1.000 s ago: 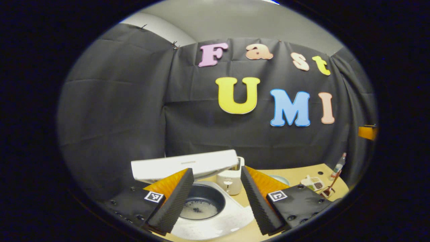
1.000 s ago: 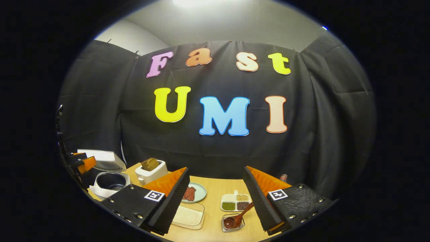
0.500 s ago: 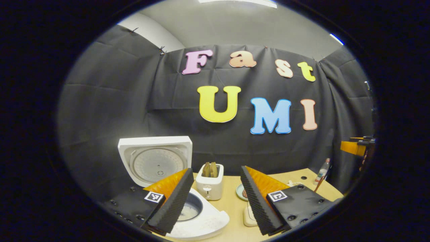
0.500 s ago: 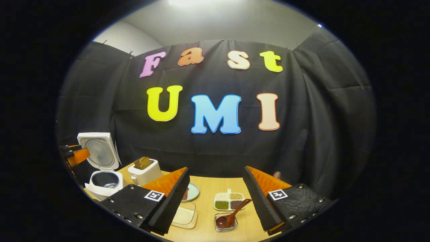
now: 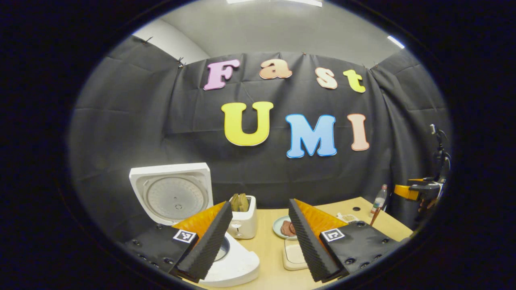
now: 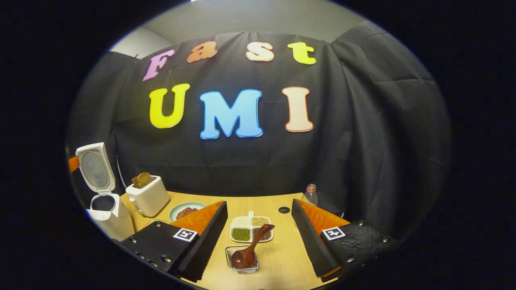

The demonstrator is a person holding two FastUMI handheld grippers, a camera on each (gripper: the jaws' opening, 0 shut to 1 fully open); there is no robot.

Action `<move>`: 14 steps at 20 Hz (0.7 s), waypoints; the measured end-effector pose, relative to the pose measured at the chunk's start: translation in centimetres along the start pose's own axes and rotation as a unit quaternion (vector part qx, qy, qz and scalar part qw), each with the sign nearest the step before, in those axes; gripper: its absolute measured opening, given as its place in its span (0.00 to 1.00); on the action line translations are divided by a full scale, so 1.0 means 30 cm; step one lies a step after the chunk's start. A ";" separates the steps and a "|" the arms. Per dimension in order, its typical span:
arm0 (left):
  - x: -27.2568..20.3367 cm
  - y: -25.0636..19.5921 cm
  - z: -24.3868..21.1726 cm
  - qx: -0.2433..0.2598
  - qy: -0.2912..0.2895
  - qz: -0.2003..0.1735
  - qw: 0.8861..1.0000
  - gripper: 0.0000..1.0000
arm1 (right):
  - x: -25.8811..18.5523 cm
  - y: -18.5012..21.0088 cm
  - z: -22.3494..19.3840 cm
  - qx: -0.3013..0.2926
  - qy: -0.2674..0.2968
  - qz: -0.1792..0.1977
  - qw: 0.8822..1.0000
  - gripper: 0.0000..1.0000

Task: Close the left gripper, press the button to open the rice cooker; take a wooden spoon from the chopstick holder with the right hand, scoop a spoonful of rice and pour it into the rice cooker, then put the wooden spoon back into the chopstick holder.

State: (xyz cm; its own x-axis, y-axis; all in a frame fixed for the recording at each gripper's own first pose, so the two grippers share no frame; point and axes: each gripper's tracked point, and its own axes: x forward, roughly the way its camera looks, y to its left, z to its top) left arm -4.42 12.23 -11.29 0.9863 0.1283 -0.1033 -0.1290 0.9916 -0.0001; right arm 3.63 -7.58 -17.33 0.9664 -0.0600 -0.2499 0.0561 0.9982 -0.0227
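Standing open, white rice cooker [image 5: 225,262] lid upright; both grippers' fingers [image 6: 209,237] spread wide, empty.

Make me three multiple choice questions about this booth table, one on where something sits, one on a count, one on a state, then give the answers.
1. Where does the wooden spoon rest?
A. in the holder
B. in the toaster
C. on the plate

2. How many sections has the divided dish?
A. two
B. three
C. five

3. The rice cooker lid is
A. shut
B. raised
C. removed

Answers: 1 A, its bowl lies in the holder, handle leaning out. 2 B, three fillings show. 3 B, the lid stands upright behind the pot. Both tongs, left and right, are open.
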 end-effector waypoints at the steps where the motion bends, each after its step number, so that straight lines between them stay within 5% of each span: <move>1: 0.000 -0.008 0.009 0.004 0.000 0.001 1.000 0.96 | 0.024 -0.003 -0.028 0.004 0.008 0.002 1.000 0.97; 14: 0.007 -0.066 0.057 0.009 0.006 0.042 0.999 0.98 | 0.375 -0.029 -0.450 0.054 0.158 0.023 0.986 0.96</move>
State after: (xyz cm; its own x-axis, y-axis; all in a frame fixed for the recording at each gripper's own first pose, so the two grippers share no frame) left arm -3.79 10.31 -9.59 0.9709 0.2107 -0.1134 -0.2090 0.9775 0.0271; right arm 11.07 -9.23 -33.20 0.8436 0.0025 -0.5370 0.0575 0.9938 0.0949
